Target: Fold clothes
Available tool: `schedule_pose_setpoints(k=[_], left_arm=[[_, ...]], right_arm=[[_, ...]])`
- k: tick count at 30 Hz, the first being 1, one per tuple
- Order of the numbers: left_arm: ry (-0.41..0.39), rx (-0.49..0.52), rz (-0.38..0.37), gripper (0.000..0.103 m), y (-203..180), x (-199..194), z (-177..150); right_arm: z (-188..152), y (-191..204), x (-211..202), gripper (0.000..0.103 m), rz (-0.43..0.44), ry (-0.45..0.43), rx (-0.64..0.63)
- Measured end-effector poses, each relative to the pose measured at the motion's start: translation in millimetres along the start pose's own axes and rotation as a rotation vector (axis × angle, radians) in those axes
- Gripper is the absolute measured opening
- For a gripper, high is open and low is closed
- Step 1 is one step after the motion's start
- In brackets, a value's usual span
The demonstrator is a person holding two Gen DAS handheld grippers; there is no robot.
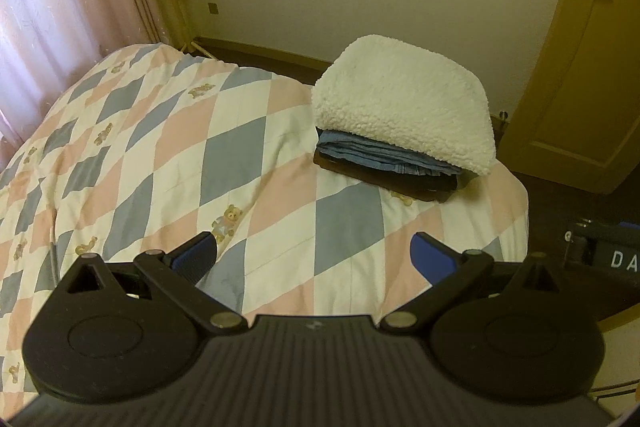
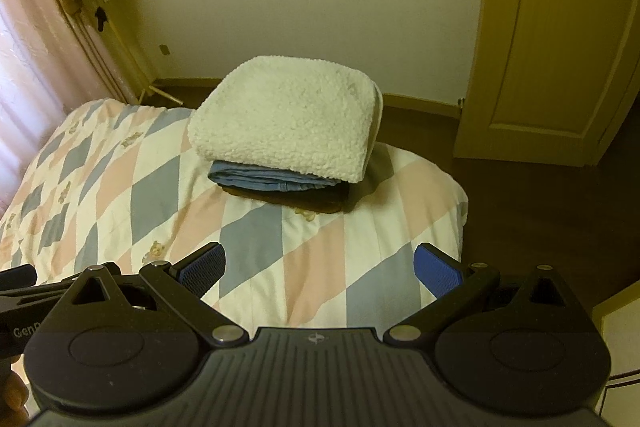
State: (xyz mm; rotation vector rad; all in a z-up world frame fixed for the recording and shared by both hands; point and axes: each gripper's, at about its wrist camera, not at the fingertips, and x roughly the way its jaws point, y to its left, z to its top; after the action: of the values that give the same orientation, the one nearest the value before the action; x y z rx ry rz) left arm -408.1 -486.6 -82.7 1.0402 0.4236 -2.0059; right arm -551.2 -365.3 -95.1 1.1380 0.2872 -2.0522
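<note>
Two grippers: left gripper (image 1: 314,254) and right gripper (image 2: 319,266), jaws spread wide, holding nothing, above the quilt (image 1: 168,147).
Folded stack (image 2: 286,143): far bed corner; white fleece (image 1: 404,103) over denim (image 1: 380,157) over dark garment (image 1: 396,183).
Long axis: roughly across the view.

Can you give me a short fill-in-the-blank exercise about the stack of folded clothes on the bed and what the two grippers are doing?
1. The white fluffy fleece garment lies at the ____ of the folded stack.
2. Directly under it lies a folded light ____ denim garment.
3. The stack rests on a bed with a diamond-patterned quilt printed with small teddy ____.
4. The left gripper and right gripper both hold ____, fingers spread.

Missing words: top; blue; bears; nothing
</note>
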Motion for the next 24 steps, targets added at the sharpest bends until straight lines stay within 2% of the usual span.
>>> schedule_pose_setpoints(k=[11,24], left_arm=[[0.021,-0.016,0.024,0.102,0.4,28.6,15.4],[0.047,0.004,0.014,0.102,-2.5,56.1,23.4]], right_arm=[[15.0,-2.2,29.3,0.103,-0.007,0.035,0.000],[23.1,-2.3,51.3,0.103,-0.016,0.067,-0.002]])
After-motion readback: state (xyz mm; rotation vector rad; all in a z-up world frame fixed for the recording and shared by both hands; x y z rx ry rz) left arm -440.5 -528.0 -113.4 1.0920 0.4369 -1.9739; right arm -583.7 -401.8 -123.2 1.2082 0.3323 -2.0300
